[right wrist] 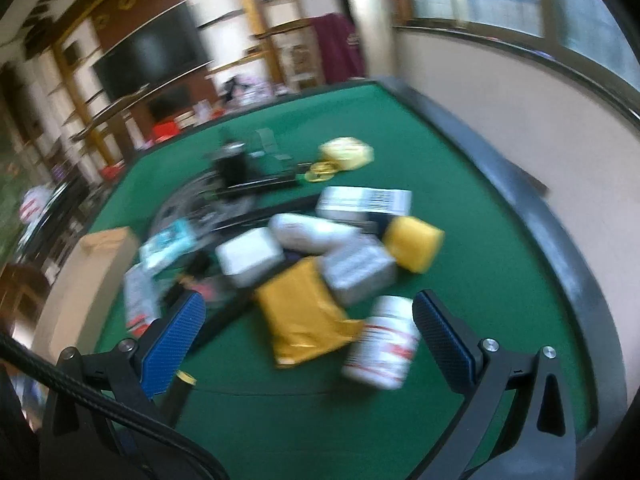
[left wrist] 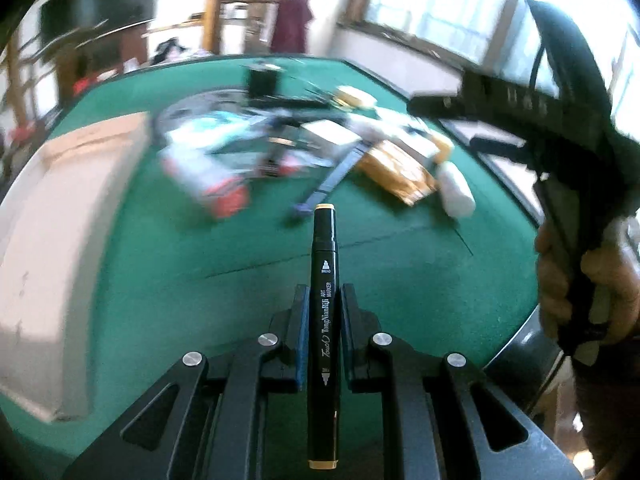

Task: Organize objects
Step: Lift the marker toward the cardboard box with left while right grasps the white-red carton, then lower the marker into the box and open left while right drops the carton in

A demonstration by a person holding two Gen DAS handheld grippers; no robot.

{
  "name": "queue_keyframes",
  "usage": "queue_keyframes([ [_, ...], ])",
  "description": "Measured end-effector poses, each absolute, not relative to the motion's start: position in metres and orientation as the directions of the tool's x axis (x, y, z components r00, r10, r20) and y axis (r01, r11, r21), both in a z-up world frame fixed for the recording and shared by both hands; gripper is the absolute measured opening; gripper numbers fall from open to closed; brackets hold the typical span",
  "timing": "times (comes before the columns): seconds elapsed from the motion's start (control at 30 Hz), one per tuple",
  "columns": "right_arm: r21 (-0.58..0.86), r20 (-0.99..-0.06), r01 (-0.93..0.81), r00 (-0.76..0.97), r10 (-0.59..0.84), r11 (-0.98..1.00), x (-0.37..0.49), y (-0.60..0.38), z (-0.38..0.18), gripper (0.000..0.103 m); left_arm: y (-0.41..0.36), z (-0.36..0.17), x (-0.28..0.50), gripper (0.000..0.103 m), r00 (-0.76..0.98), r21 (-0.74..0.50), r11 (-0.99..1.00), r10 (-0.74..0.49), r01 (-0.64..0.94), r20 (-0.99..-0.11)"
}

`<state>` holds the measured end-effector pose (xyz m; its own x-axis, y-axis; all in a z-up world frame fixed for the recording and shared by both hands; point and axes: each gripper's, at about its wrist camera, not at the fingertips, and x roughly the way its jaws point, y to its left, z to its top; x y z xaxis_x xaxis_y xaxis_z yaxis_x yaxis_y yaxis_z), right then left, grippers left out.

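My left gripper (left wrist: 324, 294) is shut on a black art marker (left wrist: 325, 320) with tan end caps. The marker lies lengthwise between the blue pads and sticks out forward over the green table (left wrist: 400, 280). My right gripper (right wrist: 308, 304) stands open with nothing between its pads, hovering near the front of a blurred pile. In that pile are a yellow padded envelope (right wrist: 304, 312), a white bottle (right wrist: 384, 344) with red print, a yellow sponge block (right wrist: 414, 244) and a white barcoded box (right wrist: 364, 200). In the left wrist view a hand (left wrist: 560, 292) grips the other tool's handle at the right.
A pale cardboard box (left wrist: 60, 240) stands at the table's left side. Behind the pile are a black stand (right wrist: 234, 168), a round dark disc and a yellow tape roll (right wrist: 320, 172). The raised dark table rim (right wrist: 560, 248) runs along the right, near a wall.
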<state>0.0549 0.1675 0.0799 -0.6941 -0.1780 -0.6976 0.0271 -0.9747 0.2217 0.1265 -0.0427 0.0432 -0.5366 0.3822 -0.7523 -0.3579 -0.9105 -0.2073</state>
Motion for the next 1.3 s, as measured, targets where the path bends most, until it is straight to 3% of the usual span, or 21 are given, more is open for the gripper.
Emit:
queue_keyframes([
  [0.23, 0.225, -0.747, 0.297, -0.56, -0.36, -0.928, 0.025, 0.065, 0.069, 0.103, -0.126, 0.058, 0.135, 0.012, -0.622, -0.246, -0.947, 0.322, -0.207, -0.714],
  [0.47, 0.086, -0.814, 0.424, -0.493, -0.309, -0.902, -0.002, -0.023, 0.043, 0.101, -0.168, 0.065, 0.138, 0.012, -0.673, -0.246, -0.962, 0.261, -0.119, -0.693],
  [0.53, 0.058, -0.837, 0.424, -0.473, -0.276, -0.904, -0.011, -0.036, 0.034, 0.09, -0.177, 0.065, 0.139, 0.012, -0.679, -0.243, -0.964, 0.247, -0.103, -0.692],
  [0.6, 0.068, -0.856, 0.421, -0.441, -0.27, -0.904, -0.015, -0.037, 0.027, 0.056, -0.183, 0.065, 0.138, 0.012, -0.683, -0.239, -0.966, 0.237, -0.093, -0.691],
  [0.67, 0.095, -0.874, 0.419, -0.399, -0.277, -0.903, -0.016, -0.037, 0.019, 0.033, -0.187, 0.065, 0.136, 0.012, -0.687, -0.236, -0.968, 0.228, -0.084, -0.69],
  [0.7, 0.103, -0.877, 0.417, -0.391, -0.28, -0.903, -0.015, -0.035, 0.018, 0.029, -0.188, 0.064, 0.133, 0.012, -0.688, -0.235, -0.969, 0.224, -0.081, -0.69],
  [1.03, 0.292, -0.795, 0.388, -0.41, -0.448, -0.874, -0.01, -0.016, 0.061, 0.025, -0.213, 0.083, 0.096, 0.012, -0.726, -0.205, -0.977, 0.179, -0.054, -0.664],
  [1.23, 0.513, -0.728, 0.32, -0.33, -0.601, -0.796, -0.042, -0.038, 0.071, 0.025, -0.214, 0.079, 0.041, 0.012, -0.693, -0.167, -0.983, 0.17, -0.073, -0.7],
  [1.3, 0.522, -0.731, 0.297, -0.328, -0.598, -0.8, -0.05, -0.053, 0.069, 0.025, -0.215, 0.072, 0.022, 0.012, -0.675, -0.167, -0.984, 0.167, -0.065, -0.718],
])
